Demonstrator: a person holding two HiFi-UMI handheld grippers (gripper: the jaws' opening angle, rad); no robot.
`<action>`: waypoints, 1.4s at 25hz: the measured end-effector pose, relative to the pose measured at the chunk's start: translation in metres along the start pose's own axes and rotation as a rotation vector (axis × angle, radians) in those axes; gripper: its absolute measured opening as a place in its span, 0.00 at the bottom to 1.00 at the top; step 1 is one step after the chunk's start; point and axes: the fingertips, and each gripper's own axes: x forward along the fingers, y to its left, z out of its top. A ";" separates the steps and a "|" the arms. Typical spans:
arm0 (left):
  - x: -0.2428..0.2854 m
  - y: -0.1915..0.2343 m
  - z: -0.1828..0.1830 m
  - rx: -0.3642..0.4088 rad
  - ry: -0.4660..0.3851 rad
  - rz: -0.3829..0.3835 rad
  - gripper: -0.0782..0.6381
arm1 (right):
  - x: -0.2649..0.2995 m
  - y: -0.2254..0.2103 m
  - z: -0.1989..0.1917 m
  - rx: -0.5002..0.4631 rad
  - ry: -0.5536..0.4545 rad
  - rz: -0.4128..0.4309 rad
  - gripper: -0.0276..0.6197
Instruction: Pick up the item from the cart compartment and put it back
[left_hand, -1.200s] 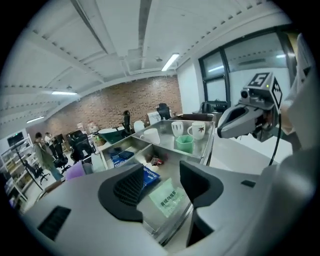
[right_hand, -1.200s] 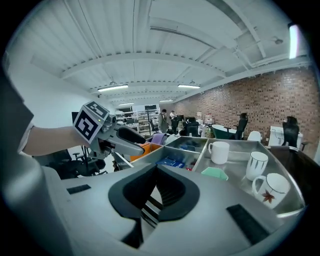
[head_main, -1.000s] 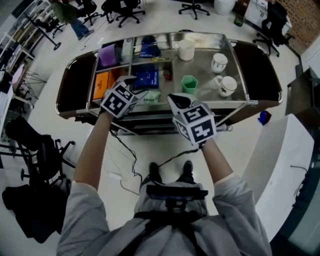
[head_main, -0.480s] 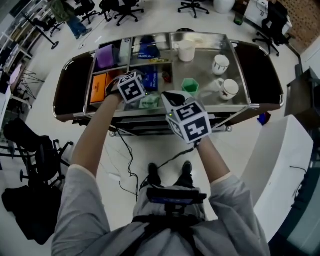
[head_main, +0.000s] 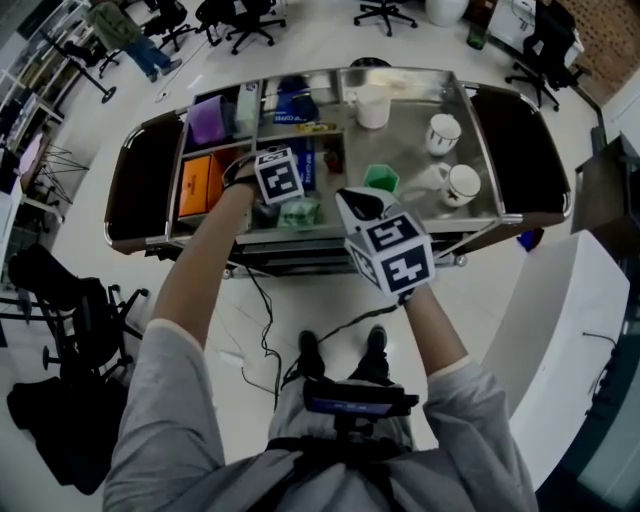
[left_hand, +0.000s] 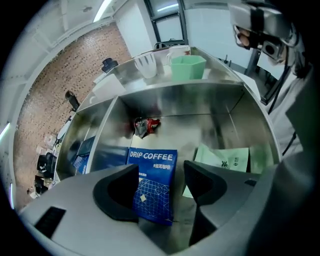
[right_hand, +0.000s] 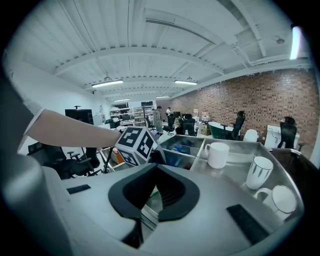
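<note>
Drip coffee packet (left_hand: 152, 185), the blue one, is lying flat on the floor of a steel compartment in the cart (head_main: 520, 130), and that's where we're looking right now. Our left hand-held gripper (left_hand: 161, 172) points steeply down into that compartment. Its jaws have just been opening and stand wide apart. From the left gripper view the packet shows in the gap between them, but the pads aren't pressing on it, so nothing is gripped.

Just beside the packet there's a pale green sachet (left_hand: 225, 159). A crumpled red and dark wrapper (left_hand: 145, 125) sits further back, near the compartment's far wall. Beyond that wall a green cup (left_hand: 187, 66) stands on the cart's open steel top.

Our right hand-held gripper (right_hand: 154, 169) hangs off to the side at the cart's near edge. Its jaws are closed together with nothing between them. From its view we see a plain white mug (right_hand: 218, 154) and a striped mug (right_hand: 257, 172) standing upright on the steel top. In the head view an orange box (head_main: 195, 183) fills the compartment to the left of the one we're in.
</note>
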 end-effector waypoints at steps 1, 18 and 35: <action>0.002 0.000 -0.005 -0.010 0.023 -0.005 0.52 | -0.001 -0.001 -0.001 0.002 0.001 -0.002 0.06; -0.004 0.003 -0.016 -0.057 0.136 -0.002 0.14 | -0.005 -0.003 -0.001 0.005 -0.004 -0.006 0.06; -0.029 0.001 0.031 -0.109 -0.154 0.021 0.12 | -0.006 0.007 -0.001 0.002 -0.009 0.009 0.06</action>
